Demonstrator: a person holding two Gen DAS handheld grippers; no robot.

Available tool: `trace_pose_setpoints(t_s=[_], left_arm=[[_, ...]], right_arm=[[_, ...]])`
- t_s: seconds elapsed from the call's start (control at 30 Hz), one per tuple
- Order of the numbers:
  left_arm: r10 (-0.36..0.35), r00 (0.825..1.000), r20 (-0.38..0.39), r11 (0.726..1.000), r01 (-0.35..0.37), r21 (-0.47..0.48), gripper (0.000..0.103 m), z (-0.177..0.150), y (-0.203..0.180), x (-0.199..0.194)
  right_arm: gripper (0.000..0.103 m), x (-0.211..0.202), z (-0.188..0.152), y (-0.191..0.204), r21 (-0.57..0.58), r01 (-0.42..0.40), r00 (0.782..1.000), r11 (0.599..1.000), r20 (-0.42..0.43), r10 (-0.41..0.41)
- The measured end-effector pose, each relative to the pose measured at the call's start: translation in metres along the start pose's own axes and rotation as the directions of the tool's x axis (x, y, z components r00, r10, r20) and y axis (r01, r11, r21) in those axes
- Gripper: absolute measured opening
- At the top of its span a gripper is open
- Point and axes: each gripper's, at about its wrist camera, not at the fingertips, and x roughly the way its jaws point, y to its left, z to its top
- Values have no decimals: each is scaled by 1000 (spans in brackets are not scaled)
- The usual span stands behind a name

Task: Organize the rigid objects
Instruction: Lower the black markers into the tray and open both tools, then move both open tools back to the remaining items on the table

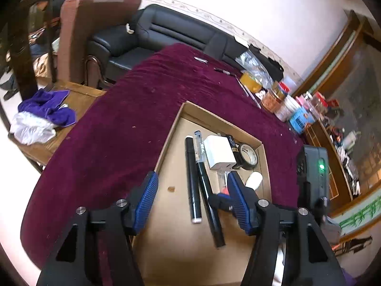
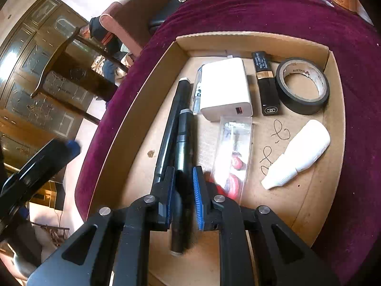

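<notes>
A shallow cardboard tray (image 1: 182, 113) (image 2: 250, 38) lies on a maroon tablecloth. It holds two black pens, a white charger (image 2: 225, 91), a black lipstick tube (image 2: 266, 84), a black tape roll (image 2: 302, 87), a clear packet (image 2: 234, 147) and a white bottle (image 2: 300, 152). My right gripper (image 2: 184, 190) is shut on a black pen (image 2: 183, 143) low over the tray; another black pen (image 2: 170, 124) lies just left of it. My left gripper (image 1: 191, 195) is open and empty above the tray, over the pens (image 1: 193, 178). The right gripper's fingers (image 1: 223, 199) show in the left wrist view.
Jars, a yellow tape roll (image 1: 250, 81) and cups crowd the table's far right edge. A marker (image 1: 222, 70) and a small metal item (image 1: 201, 59) lie on the cloth beyond the tray. A black sofa (image 1: 166, 33) and a chair (image 1: 78, 35) stand behind the table.
</notes>
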Motion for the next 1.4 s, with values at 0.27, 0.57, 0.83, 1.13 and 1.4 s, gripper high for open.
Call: trace_pose_setpoints(t_s=[0.27,0.57,0.83,1.13,1.4], left_arm=[[21,998,59,999,-18,-51,58,-21,10,-27],[19,998,65,984,-7,-177,58,-59,18,-62],[46,991,127,987,-25,-161,61,-74,3,-89],[34,992,122,997,-25,-72,61,-81,-30,-91],[27,995,100,1000,-27,-8,61,-87,-65,-88]], right_arm=[[14,-25,-5,10,-75,51,995,996,88,-44],[56,-116,-38,-41,-113,78,947,991,319,-38],[56,-162,-53,-126,112,143,894,983,412,-177],[56,-196,-67,-151,164,300,808,940,480,-342],[58,-229,-78,-182,216,336,759,917,515,-400]])
